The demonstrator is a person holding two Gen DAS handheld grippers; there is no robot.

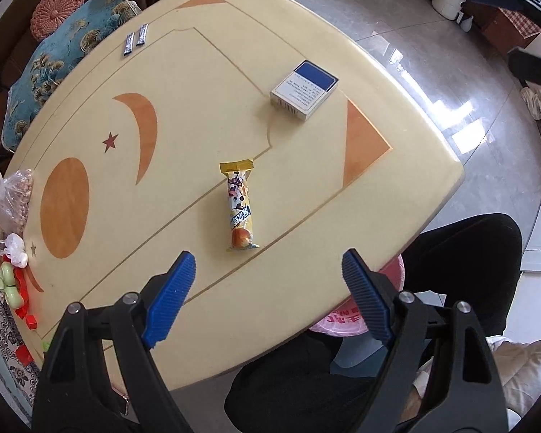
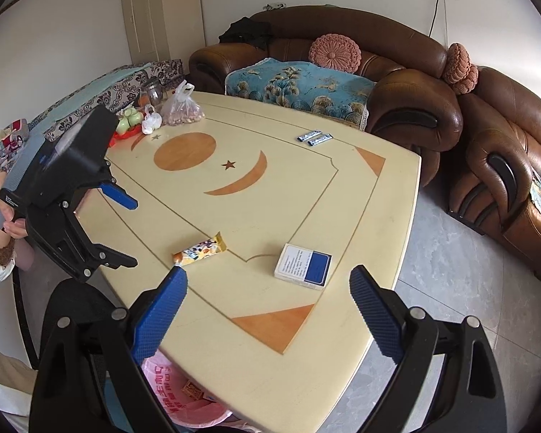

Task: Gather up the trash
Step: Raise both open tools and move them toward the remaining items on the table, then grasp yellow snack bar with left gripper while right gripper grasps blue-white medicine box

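both grippers spread wide above the table, nothing held

left gripper [image 1: 267,285] hangs released over the near edge of the table [image 1: 306,54], snack wrapper [image 1: 238,206] lying flat just past its tips. right gripper [image 2: 268,310] also released, by the near corner. cigarette box [image 2: 303,267] near that corner, two small sachets [image 2: 314,138] at the far edge. pink trash bag [image 2: 184,393] below the near edge.

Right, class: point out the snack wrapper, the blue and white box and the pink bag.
snack wrapper [image 1: 240,206], left wrist view, middle of the packet.
blue and white box [image 2: 303,266], right wrist view, top face.
pink bag [image 2: 169,389], right wrist view, printed side.
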